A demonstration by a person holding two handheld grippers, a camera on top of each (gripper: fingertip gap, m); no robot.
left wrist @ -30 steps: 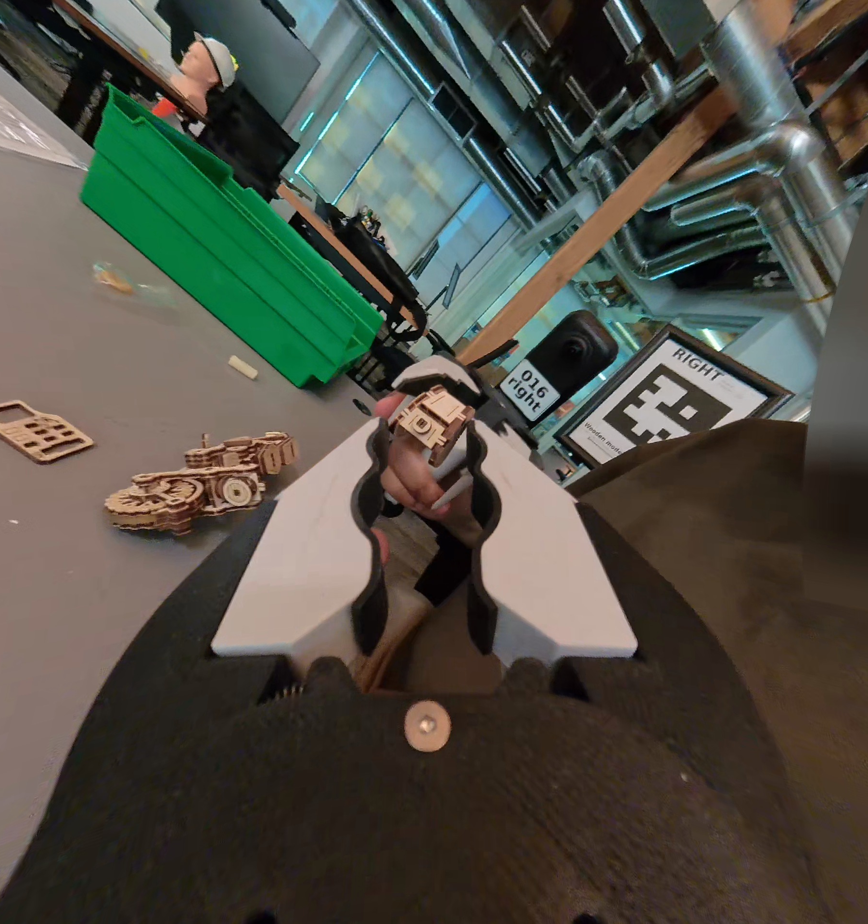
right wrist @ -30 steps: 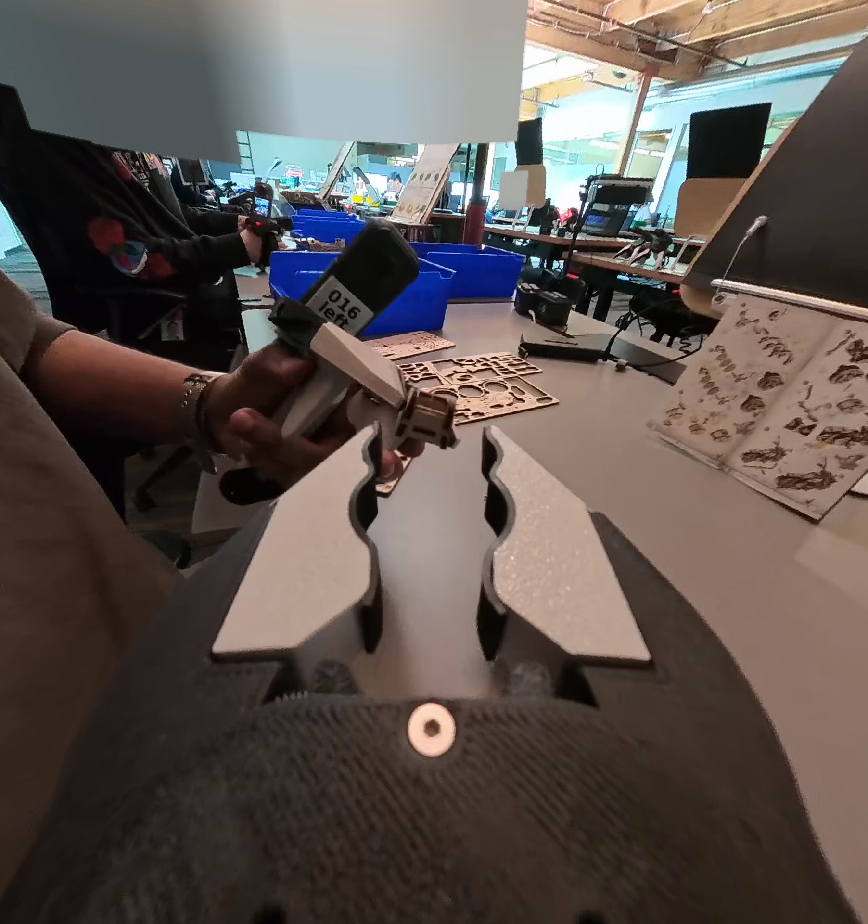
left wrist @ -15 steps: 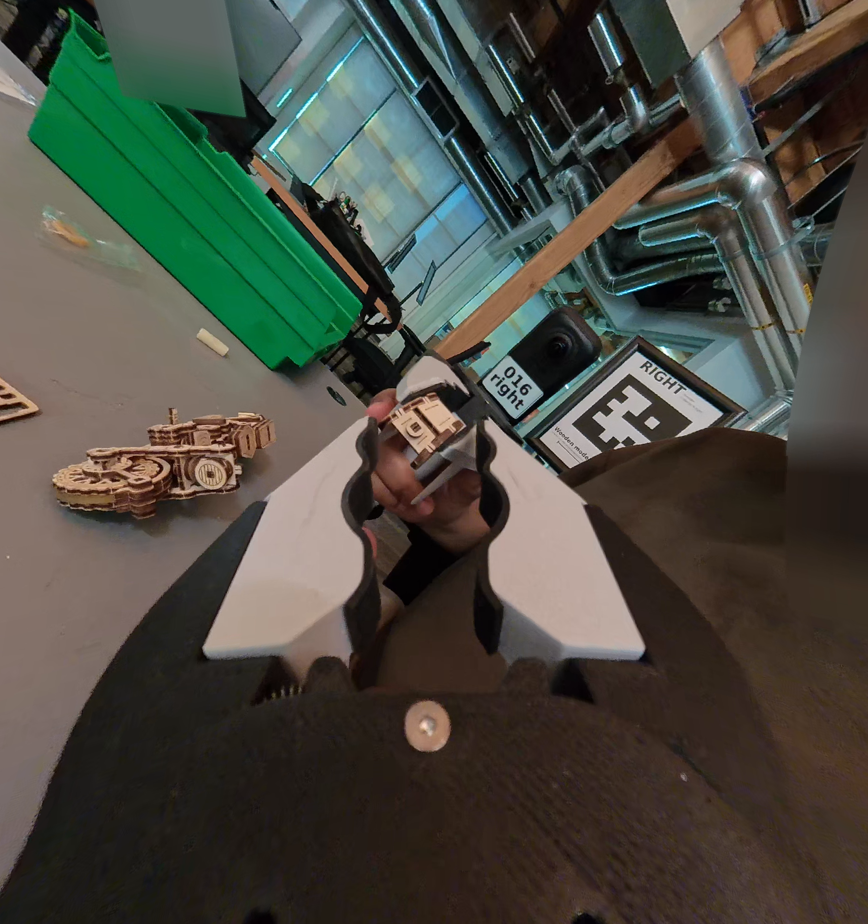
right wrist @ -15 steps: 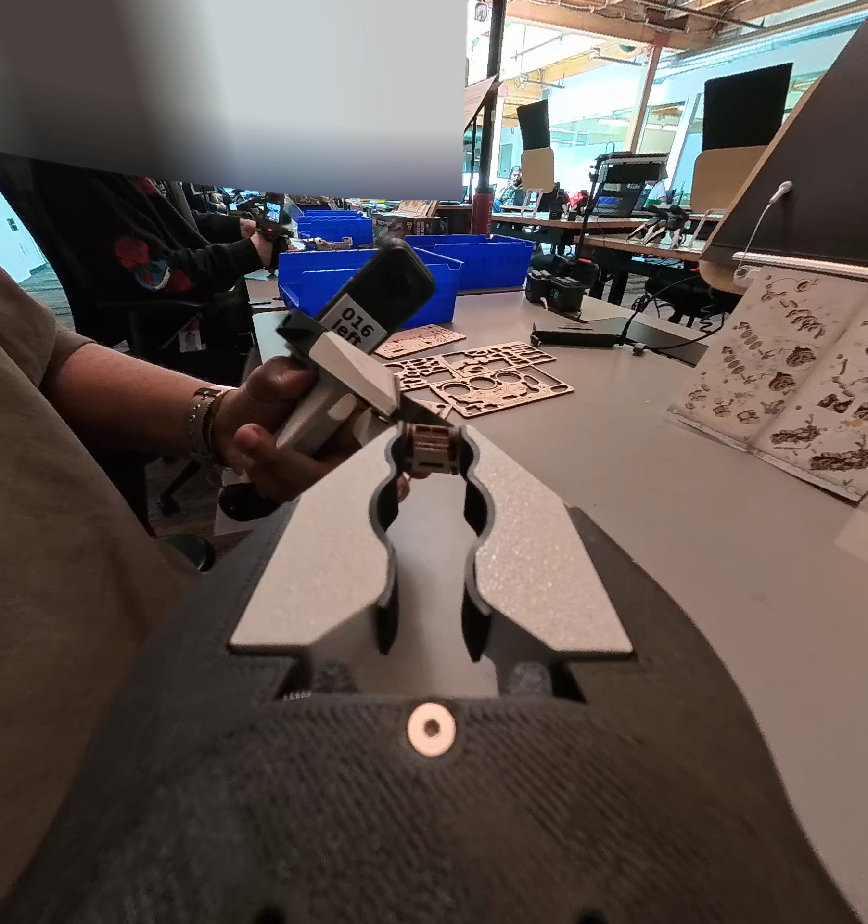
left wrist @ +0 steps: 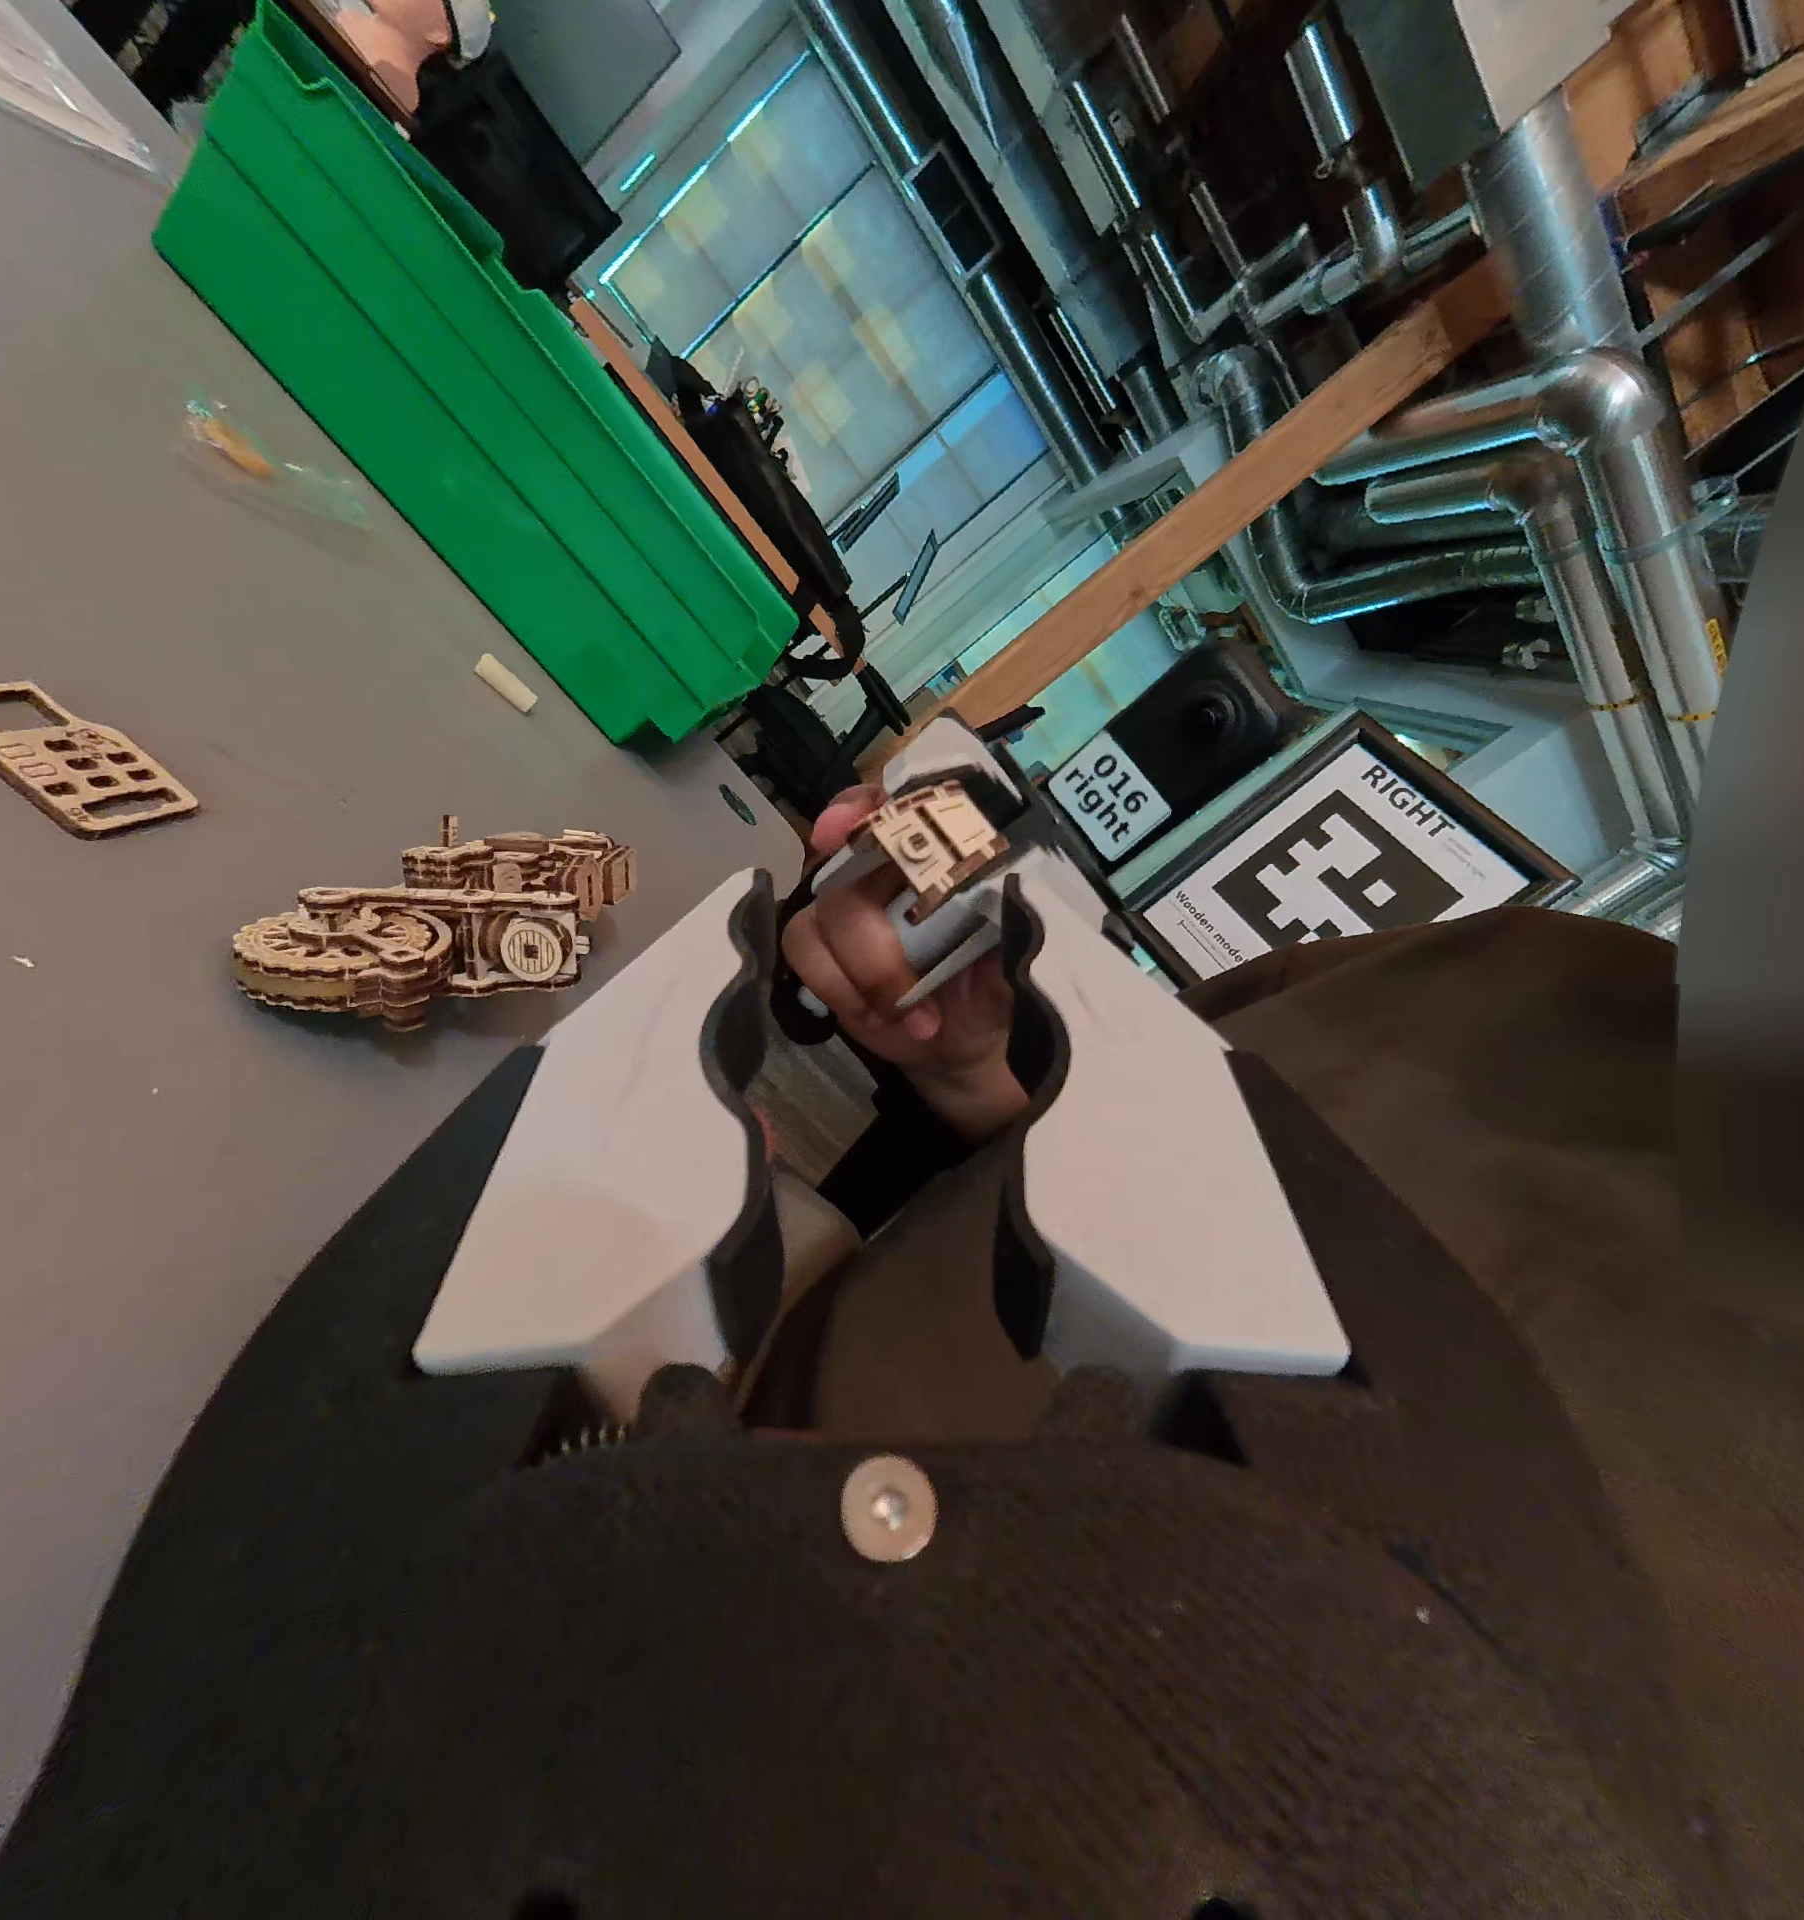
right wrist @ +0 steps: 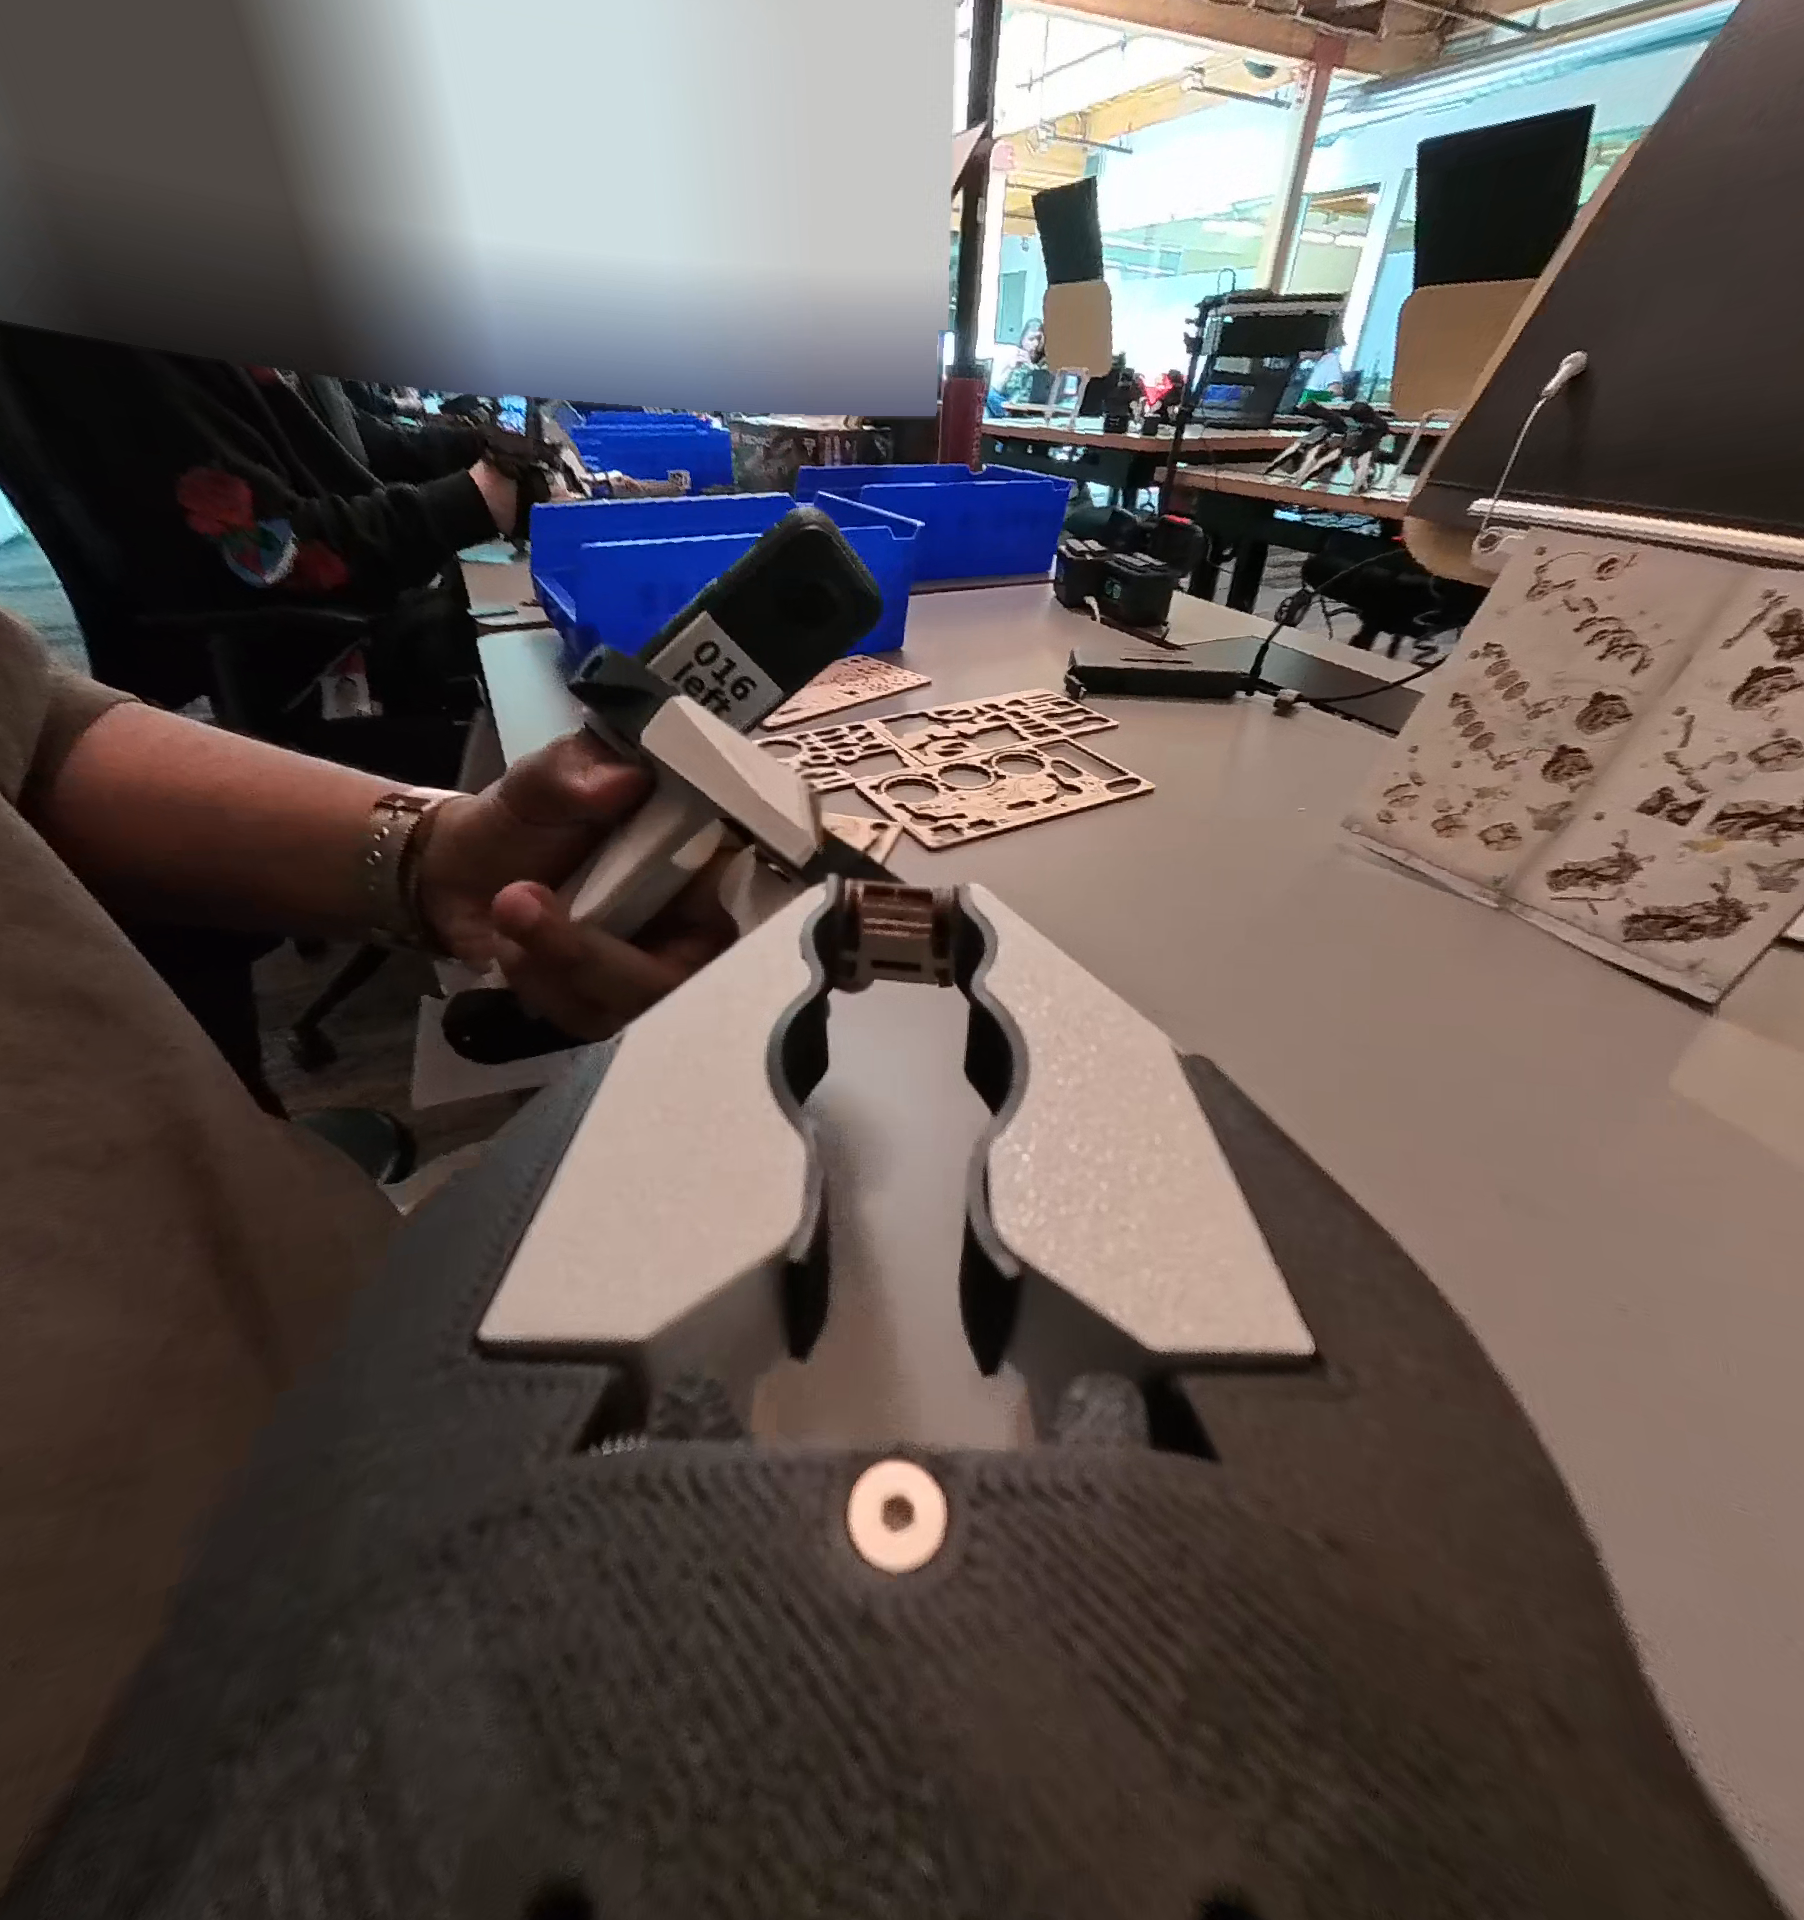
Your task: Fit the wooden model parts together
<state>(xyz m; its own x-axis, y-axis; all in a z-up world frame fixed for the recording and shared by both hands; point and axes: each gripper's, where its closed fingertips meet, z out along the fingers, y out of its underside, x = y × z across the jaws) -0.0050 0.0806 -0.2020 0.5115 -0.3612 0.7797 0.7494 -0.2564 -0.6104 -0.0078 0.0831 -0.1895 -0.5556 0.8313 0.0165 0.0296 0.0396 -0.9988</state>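
The right gripper covers the flanks of the small wooden block; the perforated wooden sheet runs off the left edge; the green bin is cut at the top; the instruction sheet leaves the right edge, its drawings too small to tell.

Grey table: half-built model dead centre, cut fret at 10 o'clock, green bin at 12, wood sheets plus booklet across.
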